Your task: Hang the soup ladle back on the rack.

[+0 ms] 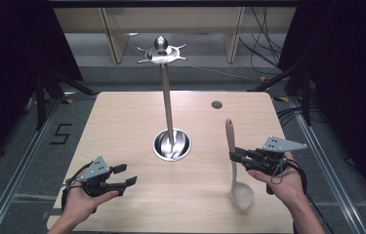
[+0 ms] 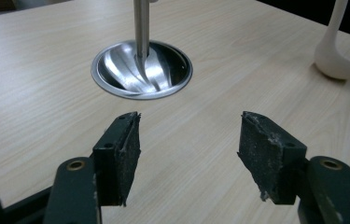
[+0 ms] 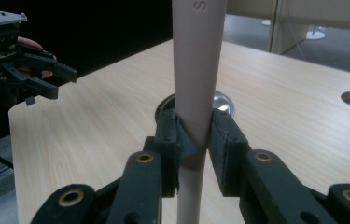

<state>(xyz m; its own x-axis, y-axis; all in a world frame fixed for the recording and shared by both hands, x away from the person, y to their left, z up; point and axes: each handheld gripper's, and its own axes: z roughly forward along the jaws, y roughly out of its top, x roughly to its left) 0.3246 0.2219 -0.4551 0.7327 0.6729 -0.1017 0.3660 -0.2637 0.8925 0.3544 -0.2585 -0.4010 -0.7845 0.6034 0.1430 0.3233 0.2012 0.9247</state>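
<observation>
The right gripper (image 1: pixel 233 155) clamps the beige ladle (image 1: pixel 236 165) mid-handle, bowl hanging below it, while the left gripper (image 1: pixel 127 174) hovers wide open and empty; next, probably lift toward the utensil stand (image 1: pixel 167 97) ahead.

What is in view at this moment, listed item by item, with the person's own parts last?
ladle: one, pale beige, right side of the table, bowl resting on the wood, handle clamped.
utensil stand: one, shiny metal, round base at table centre, tall post with hooks on top.
table: one, light wood, with a small round hole at the far right.
left gripper: one, black, near left, open, holding nothing.
right gripper: one, black, shut on the ladle handle.
hands: two, near edge.
</observation>
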